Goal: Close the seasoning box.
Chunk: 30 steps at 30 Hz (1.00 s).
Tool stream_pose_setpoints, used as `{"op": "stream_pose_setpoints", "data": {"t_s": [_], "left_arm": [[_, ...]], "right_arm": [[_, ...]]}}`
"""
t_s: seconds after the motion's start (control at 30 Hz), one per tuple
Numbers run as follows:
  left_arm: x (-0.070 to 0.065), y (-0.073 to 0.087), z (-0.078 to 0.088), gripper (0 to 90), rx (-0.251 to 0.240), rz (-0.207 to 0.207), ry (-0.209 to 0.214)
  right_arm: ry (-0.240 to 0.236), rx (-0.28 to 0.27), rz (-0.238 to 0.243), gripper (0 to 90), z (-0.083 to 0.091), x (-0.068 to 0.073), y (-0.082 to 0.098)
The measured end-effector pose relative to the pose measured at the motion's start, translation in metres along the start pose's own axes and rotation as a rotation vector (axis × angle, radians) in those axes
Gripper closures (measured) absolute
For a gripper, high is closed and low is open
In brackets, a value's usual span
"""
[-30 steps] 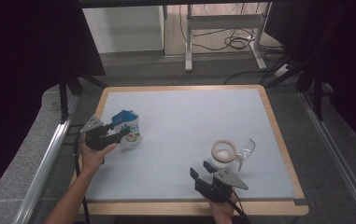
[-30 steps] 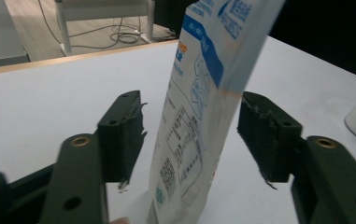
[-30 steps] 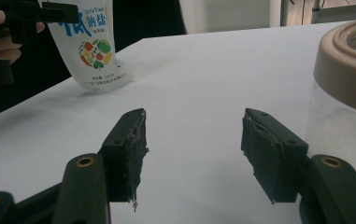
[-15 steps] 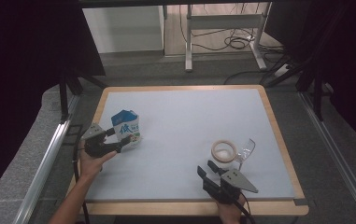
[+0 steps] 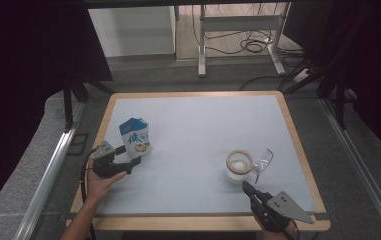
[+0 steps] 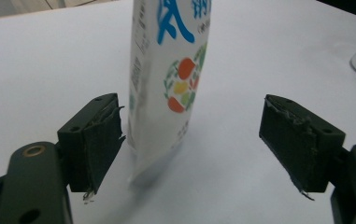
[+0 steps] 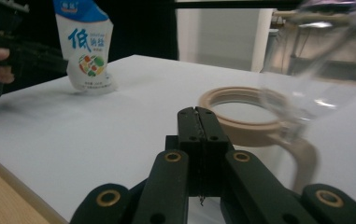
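On the left half of the white table, the blue-and-white carton-style pouch stands upright, leaning a little, with nothing holding it. The left gripper sits just in front of it, and its jaws have just been opening: in the left gripper view they stand spread, one pad close beside the pouch but clear of it, the other well off. Here is the danger: that soft pack looks tippy, and a brush from the near pad as the hand moves could knock it flat. Over at the near right edge, the right gripper has just been closing, its jaws pressed together on nothing. Just ahead of it stands the clear pitcher with its tan rim and flipped-up lid; a careless swing there could shove it.
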<state>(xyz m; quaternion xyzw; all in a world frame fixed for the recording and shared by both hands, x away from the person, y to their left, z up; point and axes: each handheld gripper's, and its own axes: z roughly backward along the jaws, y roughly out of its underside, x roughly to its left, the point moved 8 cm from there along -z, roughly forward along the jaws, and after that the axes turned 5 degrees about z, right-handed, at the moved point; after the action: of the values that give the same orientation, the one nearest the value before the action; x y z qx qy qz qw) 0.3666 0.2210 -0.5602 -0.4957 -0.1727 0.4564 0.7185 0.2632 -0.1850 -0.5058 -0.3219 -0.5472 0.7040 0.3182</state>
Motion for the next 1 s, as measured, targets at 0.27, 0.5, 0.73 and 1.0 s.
{"op": "stream_pose_setpoints", "data": {"t_s": [0.27,0.5,0.73,1.0], "left_arm": [[-0.004,0.006,0.006,22.2,-0.014,-0.007,-0.023],[-0.008,0.012,0.005,20.9,0.006,-0.006,-0.017],[-0.011,0.017,0.003,20.5,0.023,-0.031,-0.023],[-0.013,0.02,-0.002,20.5,0.028,-0.026,-0.021]], "right_arm": [[0.074,-0.028,-0.064,90.0,0.016,-0.034,-0.005],[0.112,-0.017,-0.096,90.0,0.003,-0.062,-0.009],[0.111,-0.008,-0.104,90.0,-0.007,-0.069,-0.013],[0.074,0.01,-0.095,90.0,-0.028,-0.063,-0.02]]}}
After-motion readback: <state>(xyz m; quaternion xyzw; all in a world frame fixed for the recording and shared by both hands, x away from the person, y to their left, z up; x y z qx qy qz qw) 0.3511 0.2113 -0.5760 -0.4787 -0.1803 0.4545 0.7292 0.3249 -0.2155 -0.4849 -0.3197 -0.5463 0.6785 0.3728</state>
